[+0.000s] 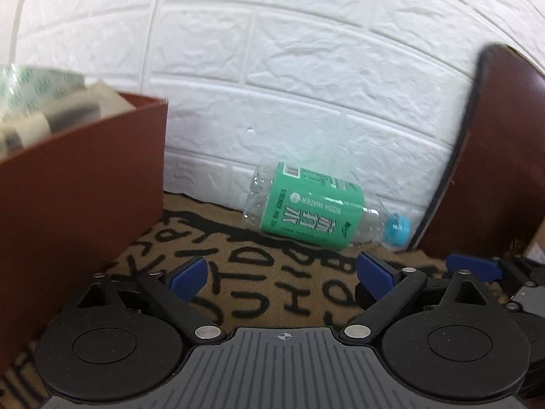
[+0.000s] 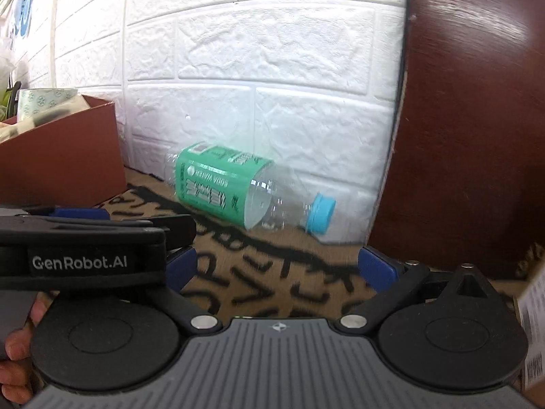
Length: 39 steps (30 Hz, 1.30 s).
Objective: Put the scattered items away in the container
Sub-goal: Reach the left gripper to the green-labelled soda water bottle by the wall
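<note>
A clear plastic bottle [image 1: 306,211] with a green soda-water label and a blue cap [image 1: 396,226] lies on its side on the doormat against the white wall. It also shows in the right wrist view as the bottle [image 2: 221,184], cap pointing right. My left gripper [image 1: 282,272] is open and empty, a short way in front of the bottle. My right gripper [image 2: 279,267] is also open and empty, just right of the left one and facing the bottle. The brown container box [image 1: 81,184] stands at the left, holding a tissue pack and other items.
A tan doormat with black letters [image 1: 272,289] covers the floor. A dark wooden furniture panel [image 2: 477,102] stands close to the right of the bottle cap. The white brick-pattern wall [image 1: 306,68] closes off the back. A person's hand [image 2: 17,358] shows at the lower left.
</note>
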Tool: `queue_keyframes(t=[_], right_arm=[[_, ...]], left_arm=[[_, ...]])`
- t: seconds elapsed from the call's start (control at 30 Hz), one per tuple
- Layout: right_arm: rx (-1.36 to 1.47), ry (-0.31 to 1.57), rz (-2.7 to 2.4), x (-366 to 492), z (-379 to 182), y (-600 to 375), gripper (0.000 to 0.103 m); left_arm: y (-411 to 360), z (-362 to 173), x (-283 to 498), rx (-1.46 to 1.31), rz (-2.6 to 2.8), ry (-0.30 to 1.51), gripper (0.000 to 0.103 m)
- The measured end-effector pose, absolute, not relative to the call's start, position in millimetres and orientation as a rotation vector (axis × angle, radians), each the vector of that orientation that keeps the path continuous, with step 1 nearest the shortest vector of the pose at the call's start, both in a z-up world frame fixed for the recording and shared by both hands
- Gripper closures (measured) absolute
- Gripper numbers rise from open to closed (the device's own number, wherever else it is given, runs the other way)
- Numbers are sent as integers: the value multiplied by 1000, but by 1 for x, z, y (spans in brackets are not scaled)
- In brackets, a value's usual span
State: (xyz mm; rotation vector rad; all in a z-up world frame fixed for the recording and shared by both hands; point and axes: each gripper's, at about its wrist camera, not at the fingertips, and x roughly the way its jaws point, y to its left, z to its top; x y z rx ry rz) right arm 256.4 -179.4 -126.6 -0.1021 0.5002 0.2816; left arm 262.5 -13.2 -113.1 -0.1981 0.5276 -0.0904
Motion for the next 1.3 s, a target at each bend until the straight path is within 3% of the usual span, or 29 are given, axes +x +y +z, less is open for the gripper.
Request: queue_keyframes(t=[0.53,0.63,0.7,0.77,0.83,0.9,0.97,1.03,1.1,1.3], right_arm=[[-27,578,390,321,-133,-182,4],[-19,587,388,322,-134,-183,8],[6,557,438,314,-131,-186,24],[-29,525,497,301,-128,-179,27],[-107,489,540,284,-126,-166,36],[-134,485,586,272,-126,-158,37],[-150,489,611,259,-127,-154,38],[-168,478,616,249,-126,-152,33],[-176,463,578,249,-123,-152,22],[-171,496,507,279,-123,-154,14]], left_arm=[[-5,-126,317,-371,-169,558,3],[-8,-125,318,-371,-218,543,7],[-8,-124,315,-375,-232,531,17],[-8,-124,312,-362,-225,544,26],[-4,-126,309,-366,-219,563,33],[3,-127,303,-384,-225,573,53],[10,-128,293,-388,-208,570,52],[16,-127,282,-404,-163,551,44],[23,-125,274,-425,-106,524,27],[33,-124,281,-446,-72,509,25]])
